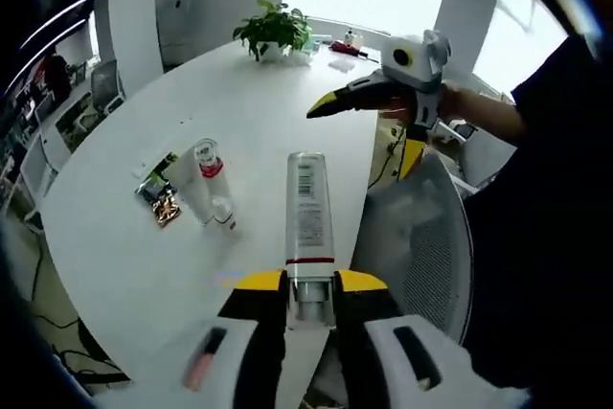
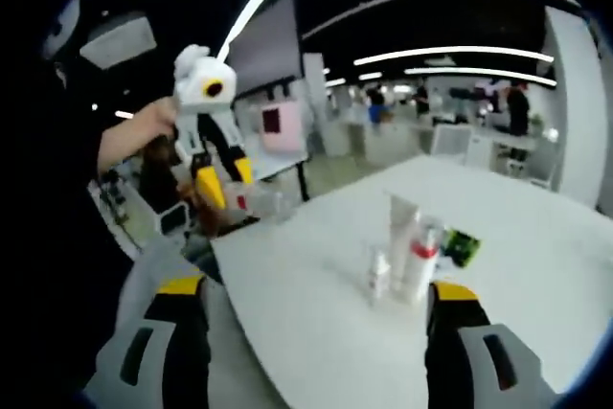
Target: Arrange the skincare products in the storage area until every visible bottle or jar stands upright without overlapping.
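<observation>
**Between the left jaws: a tube held lengthwise, still to be stood up**

Between the yellow-tipped jaws of the left gripper [image 1: 311,284] sits a white tube [image 1: 308,213], clamped at its cap end, its long axis running straight away from the jaws and out over the white table [image 1: 249,112]. It lies flat to the tabletop rather than upright, so my judgement is that the coming move is a tilt to bring one end down onto the surface.

Left of the tube in the left gripper view, apart from it, stand the other products: a red-banded bottle [image 1: 209,168] and a small white bottle [image 1: 223,213], upright and close together, with a green-and-dark packet [image 1: 159,179] just beyond. Bare table lies between the tube and that cluster, room enough to set it down without crowding. The near edge is close under the jaws, so the tube should go inward.

The right gripper [image 2: 311,318] is spread wide and empty, facing the same cluster [image 2: 407,256] across the table; it shows raised off the surface in the left gripper view.
</observation>
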Available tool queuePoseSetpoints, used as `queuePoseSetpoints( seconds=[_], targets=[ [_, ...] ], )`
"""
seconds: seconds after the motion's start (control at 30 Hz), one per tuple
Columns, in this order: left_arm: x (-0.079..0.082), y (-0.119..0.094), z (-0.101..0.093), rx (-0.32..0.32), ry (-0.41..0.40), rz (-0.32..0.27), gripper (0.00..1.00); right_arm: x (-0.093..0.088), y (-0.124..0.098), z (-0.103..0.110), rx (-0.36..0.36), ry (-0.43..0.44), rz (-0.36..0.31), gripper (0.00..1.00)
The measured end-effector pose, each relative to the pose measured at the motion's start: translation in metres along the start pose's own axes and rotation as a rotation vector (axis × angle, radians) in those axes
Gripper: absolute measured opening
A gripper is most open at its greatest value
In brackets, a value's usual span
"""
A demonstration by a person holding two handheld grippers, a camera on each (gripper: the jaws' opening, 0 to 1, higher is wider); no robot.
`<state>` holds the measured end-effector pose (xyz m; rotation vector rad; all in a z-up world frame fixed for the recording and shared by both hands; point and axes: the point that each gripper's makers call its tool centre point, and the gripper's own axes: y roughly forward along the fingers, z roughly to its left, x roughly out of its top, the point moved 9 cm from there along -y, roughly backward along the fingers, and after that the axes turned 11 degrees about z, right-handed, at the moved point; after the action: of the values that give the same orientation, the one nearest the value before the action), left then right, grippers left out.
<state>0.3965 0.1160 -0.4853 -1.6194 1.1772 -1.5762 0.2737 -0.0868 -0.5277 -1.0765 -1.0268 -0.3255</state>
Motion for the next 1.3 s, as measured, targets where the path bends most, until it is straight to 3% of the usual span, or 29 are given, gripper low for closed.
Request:
queuePoseSetpoints(
  seconds=[0.37, 0.57, 0.87, 1.03, 1.3],
  targets=[
    [0.009, 0.013, -0.015, -0.056, 0.063, 0.085, 0.16, 0.024, 0.019, 0.007, 0.119, -0.128, 0.047, 0.83],
    [0.014, 0.010, -0.016, -0.064, 0.084, 0.102, 0.16, 0.037, 0.025, 0.011, 0.186, -0.153, 0.033, 0.76],
    [0.017, 0.008, -0.019, -0.078, 0.110, 0.146, 0.16, 0.048, 0.034, 0.017, 0.258, -0.264, 0.094, 0.59],
    [0.018, 0.008, -0.020, -0.085, 0.118, 0.155, 0.16, 0.051, 0.039, 0.023, 0.324, -0.307, 0.125, 0.45],
    [0.018, 0.008, -0.022, -0.095, 0.122, 0.163, 0.17, 0.052, 0.043, 0.030, 0.375, -0.365, 0.164, 0.39]
  ],
)
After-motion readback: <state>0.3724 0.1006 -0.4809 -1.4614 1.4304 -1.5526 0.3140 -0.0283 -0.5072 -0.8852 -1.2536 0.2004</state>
